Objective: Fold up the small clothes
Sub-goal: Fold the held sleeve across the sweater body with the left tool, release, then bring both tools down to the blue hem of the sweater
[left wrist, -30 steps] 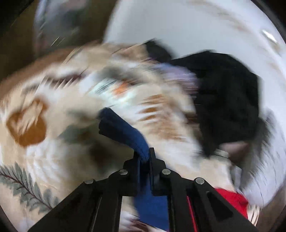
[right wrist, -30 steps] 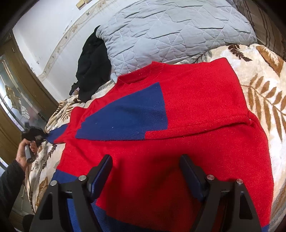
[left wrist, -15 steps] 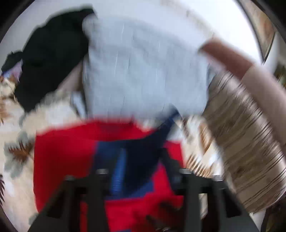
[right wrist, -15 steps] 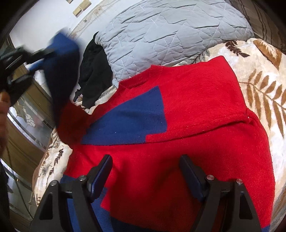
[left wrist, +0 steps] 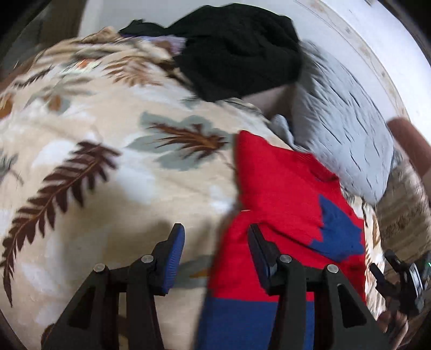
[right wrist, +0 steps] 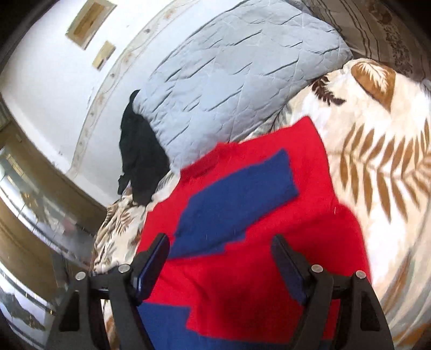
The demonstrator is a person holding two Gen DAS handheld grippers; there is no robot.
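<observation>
Fingers of both grippers (left (left wrist: 215, 258), right (right wrist: 221, 265)) spread, empty — sweater (right wrist: 269, 269); right view alone shows wall plaques (right wrist: 90, 24)

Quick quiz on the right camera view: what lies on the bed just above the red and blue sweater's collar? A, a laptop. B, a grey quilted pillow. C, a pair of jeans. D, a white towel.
B: in the right wrist view the grey quilted pillow lies just beyond the collar end of the sweater, with a black garment beside it.
</observation>
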